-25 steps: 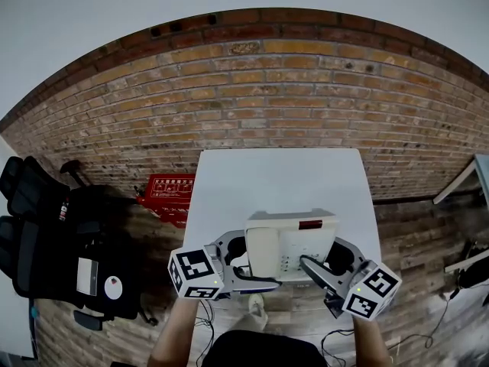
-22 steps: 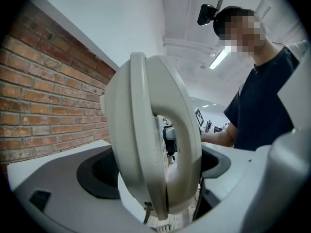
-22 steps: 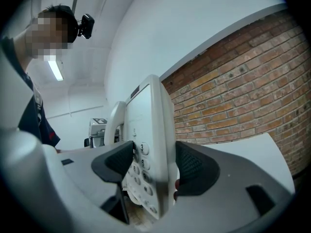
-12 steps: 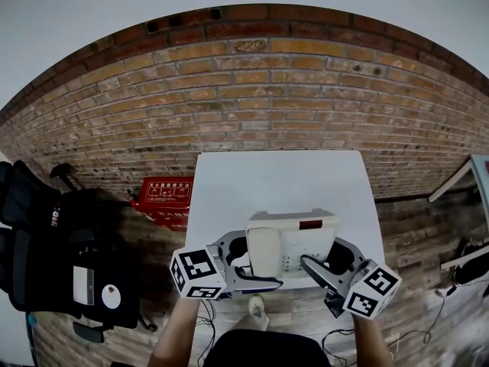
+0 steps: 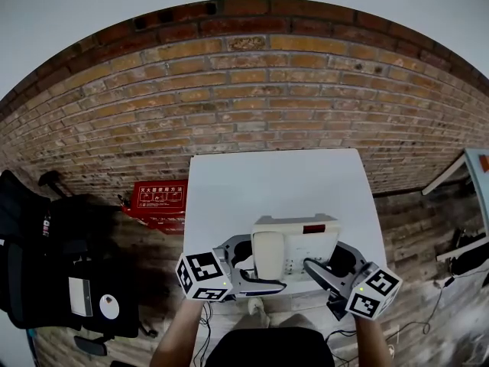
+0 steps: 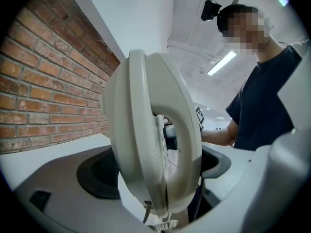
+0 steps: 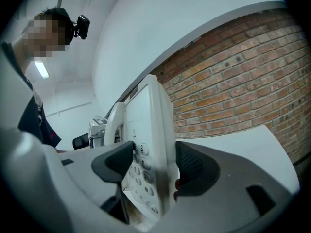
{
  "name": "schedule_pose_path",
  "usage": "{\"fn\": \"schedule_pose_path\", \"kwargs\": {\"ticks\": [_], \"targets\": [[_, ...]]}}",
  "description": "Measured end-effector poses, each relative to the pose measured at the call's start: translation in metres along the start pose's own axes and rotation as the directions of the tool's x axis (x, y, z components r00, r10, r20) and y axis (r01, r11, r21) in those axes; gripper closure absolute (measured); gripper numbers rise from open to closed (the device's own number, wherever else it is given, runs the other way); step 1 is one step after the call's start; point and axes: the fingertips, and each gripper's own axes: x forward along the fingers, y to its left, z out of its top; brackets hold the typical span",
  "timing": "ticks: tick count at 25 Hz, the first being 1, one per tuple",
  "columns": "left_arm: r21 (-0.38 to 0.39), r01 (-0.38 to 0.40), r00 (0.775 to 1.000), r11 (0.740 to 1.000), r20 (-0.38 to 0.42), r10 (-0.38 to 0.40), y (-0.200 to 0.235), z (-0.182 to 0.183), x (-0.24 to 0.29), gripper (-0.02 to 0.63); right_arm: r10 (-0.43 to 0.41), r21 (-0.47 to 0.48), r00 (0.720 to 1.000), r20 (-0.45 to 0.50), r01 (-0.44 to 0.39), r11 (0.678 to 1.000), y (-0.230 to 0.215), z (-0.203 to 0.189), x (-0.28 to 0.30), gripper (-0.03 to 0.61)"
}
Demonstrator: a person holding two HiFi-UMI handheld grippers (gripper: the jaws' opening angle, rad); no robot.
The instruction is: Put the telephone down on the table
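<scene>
An off-white desk telephone (image 5: 296,239), its handset (image 5: 267,254) resting on the left side, is held over the near part of the white table (image 5: 279,182). My left gripper (image 5: 248,264) is shut on the handset side (image 6: 155,144), and a coiled cord hangs below it. My right gripper (image 5: 321,266) is shut on the keypad side (image 7: 148,144), with its black pads on the front and back of the body. Whether the telephone's base touches the tabletop cannot be told.
A red crate (image 5: 157,197) stands on the brick floor left of the table. A black office chair (image 5: 46,266) is further left. Another table's edge (image 5: 474,167) shows at the far right. Cables lie on the floor by the person's feet.
Both grippers and the telephone have edged forward over the table and look slightly smaller. The hold on both sides is the same.
</scene>
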Motion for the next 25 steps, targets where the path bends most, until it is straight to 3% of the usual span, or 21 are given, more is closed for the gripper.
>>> {"fn": "schedule_pose_path", "kwargs": {"ticks": [14, 25], "targets": [[-0.110, 0.005, 0.999, 0.994, -0.053, -0.010, 0.023, -0.034, 0.018, 0.143, -0.009, 0.070, 0.998, -0.066, 0.014, 0.997, -0.029, -0.030, 0.011, 0.308], [-0.224, -0.016, 0.991, 0.974, -0.131, -0.014, 0.030, -0.086, 0.056, 0.143, 0.018, 0.171, 0.988, -0.151, 0.008, 0.985, -0.065, -0.084, 0.000, 0.308]]}}
